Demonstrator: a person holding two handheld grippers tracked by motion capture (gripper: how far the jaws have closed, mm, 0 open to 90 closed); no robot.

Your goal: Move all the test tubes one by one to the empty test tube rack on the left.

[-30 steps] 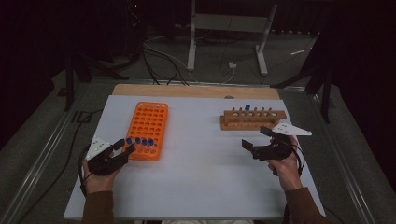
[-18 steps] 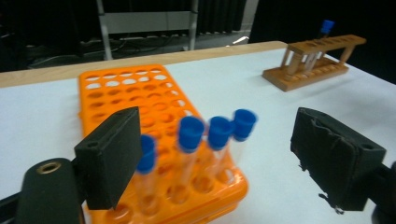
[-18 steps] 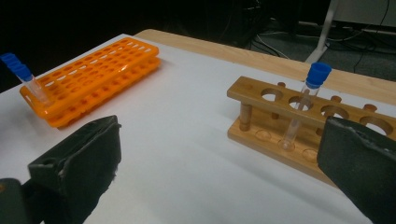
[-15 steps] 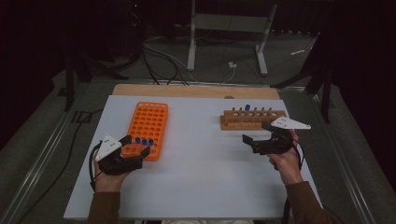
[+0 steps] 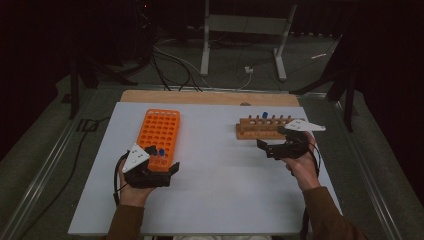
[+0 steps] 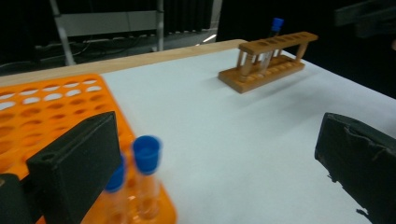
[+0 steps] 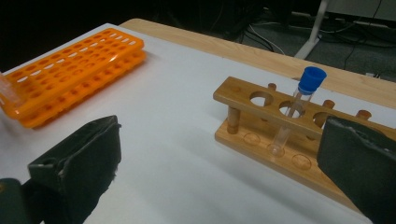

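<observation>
**A:** Item one, containers?

**B:** Orange plastic tube rack with a grid of round holes (image 5: 159,135), left of centre in the high view, lying on the white-topped table (image 5: 215,200). Contents: clear tubes with blue caps (image 5: 161,152), standing upright in the rows at its near end. The left gripper view shows two of them (image 6: 145,179) at lower left, blurred, side by side at the rack's edge; the remaining holes visible there are empty.

**A:** Item two?

**B:** Light wooden test-tube rack with a single row of holes (image 5: 264,128), right of centre in the high view, well apart from the orange one. Contents: one clear tube with a blue cap (image 7: 295,112), upright in a hole near the middle of the row; the holes on either side of it are empty.

**A:** Left tongs?

**B:** Black, held in the left hand (image 5: 134,187), at the lower left of the high view, right at the near end of the orange rack. The left tongs (image 6: 224,163) are spread wide and hold nothing; one jaw sits just beside the two capped tubes, the other stands over bare table.

**A:** Right tongs?

**B:** Black, held in the right hand (image 5: 302,167), just in front of the wooden rack. The right tongs (image 7: 224,168) are likewise wide apart and empty, with the wooden rack's near end between the jaws in their own view.
</observation>
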